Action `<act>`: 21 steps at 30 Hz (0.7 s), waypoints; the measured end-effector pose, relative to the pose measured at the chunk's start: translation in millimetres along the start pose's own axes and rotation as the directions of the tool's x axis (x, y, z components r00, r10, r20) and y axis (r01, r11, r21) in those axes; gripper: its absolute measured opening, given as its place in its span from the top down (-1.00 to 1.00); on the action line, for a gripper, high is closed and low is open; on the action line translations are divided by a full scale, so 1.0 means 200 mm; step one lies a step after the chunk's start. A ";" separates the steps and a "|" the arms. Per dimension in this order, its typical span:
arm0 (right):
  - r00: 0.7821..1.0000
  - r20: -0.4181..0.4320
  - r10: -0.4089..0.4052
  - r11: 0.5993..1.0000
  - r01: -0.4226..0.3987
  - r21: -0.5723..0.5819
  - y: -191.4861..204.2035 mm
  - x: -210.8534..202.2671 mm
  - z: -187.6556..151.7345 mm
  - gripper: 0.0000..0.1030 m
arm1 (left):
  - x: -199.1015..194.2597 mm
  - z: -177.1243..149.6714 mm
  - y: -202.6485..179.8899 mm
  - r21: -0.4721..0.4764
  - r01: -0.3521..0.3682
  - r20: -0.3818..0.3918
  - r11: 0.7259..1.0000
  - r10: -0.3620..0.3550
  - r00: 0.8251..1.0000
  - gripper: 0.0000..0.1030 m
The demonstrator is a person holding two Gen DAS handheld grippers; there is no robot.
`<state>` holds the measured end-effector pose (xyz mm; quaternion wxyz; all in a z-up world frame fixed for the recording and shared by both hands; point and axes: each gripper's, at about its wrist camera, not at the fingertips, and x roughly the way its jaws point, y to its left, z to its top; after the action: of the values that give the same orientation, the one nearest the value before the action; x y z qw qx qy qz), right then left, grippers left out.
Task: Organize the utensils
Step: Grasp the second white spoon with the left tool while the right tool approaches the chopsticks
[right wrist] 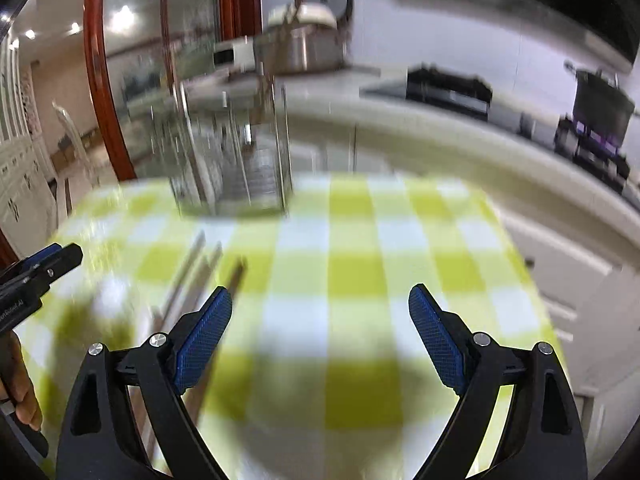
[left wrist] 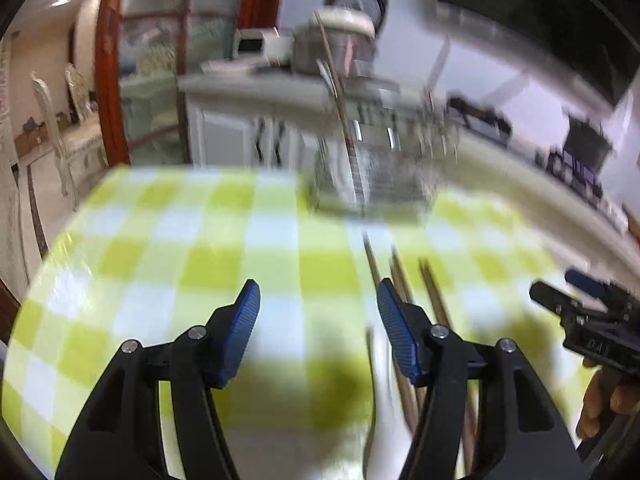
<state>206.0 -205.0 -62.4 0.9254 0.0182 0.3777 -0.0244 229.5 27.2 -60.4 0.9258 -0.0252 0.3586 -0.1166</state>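
Beside left gripper (left wrist: 318,300): chopsticks (left wrist: 434,300).

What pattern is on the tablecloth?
Yellow-green and white checked tablecloth, clearest in the right wrist view.

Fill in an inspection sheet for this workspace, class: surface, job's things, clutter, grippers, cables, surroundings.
Surface: table under a green-and-white checked cloth.
Job's things: wooden chopsticks lying loose on the cloth; a wire utensil rack at the far edge, one long stick upright in it. Blur hides finer detail.
Clutter: nothing seen.
Grippers: left gripper open, nothing between its pads, chopsticks beside its right finger; right gripper open wider over bare cloth.
Cables: nothing seen.
Surroundings: kitchen counter behind, with a metal pot and a dark pot on a stove.
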 end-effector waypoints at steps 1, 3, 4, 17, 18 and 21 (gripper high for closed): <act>1.000 -0.012 0.001 1.000 -0.001 0.002 0.00 0.01 -0.03 -0.63 | 0.02 -0.05 -0.02 0.017 0.020 -0.030 1.000 -0.020 0.999 -0.08; 1.000 -0.029 -0.002 1.000 0.002 0.003 -0.01 0.02 -0.07 -0.63 | 0.05 -0.10 -0.05 0.035 0.024 -0.066 0.999 -0.022 0.998 0.04; 0.999 -0.038 -0.004 1.000 0.004 0.002 -0.01 0.03 -0.08 -0.63 | 0.06 -0.11 -0.06 0.039 0.033 -0.080 0.999 -0.029 0.996 0.09; 0.998 -0.070 0.006 1.000 -0.007 -0.017 0.00 0.06 -0.11 -0.63 | 0.21 -0.14 -0.20 0.134 0.017 -0.176 0.991 0.007 0.984 0.37; 0.997 -0.071 0.007 1.000 -0.008 -0.017 0.00 0.06 -0.11 -0.63 | 0.21 -0.14 -0.20 0.136 0.024 -0.177 0.990 0.001 0.984 0.37; 0.997 -0.073 0.008 1.000 -0.009 -0.015 0.00 0.06 -0.11 -0.63 | 0.23 -0.14 -0.21 0.142 0.023 -0.185 0.990 0.004 0.983 0.37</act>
<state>199.1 -205.2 -87.3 0.9113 0.0137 0.4113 -0.0171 235.3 -22.9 -106.5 0.8874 0.0507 0.4337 -0.1482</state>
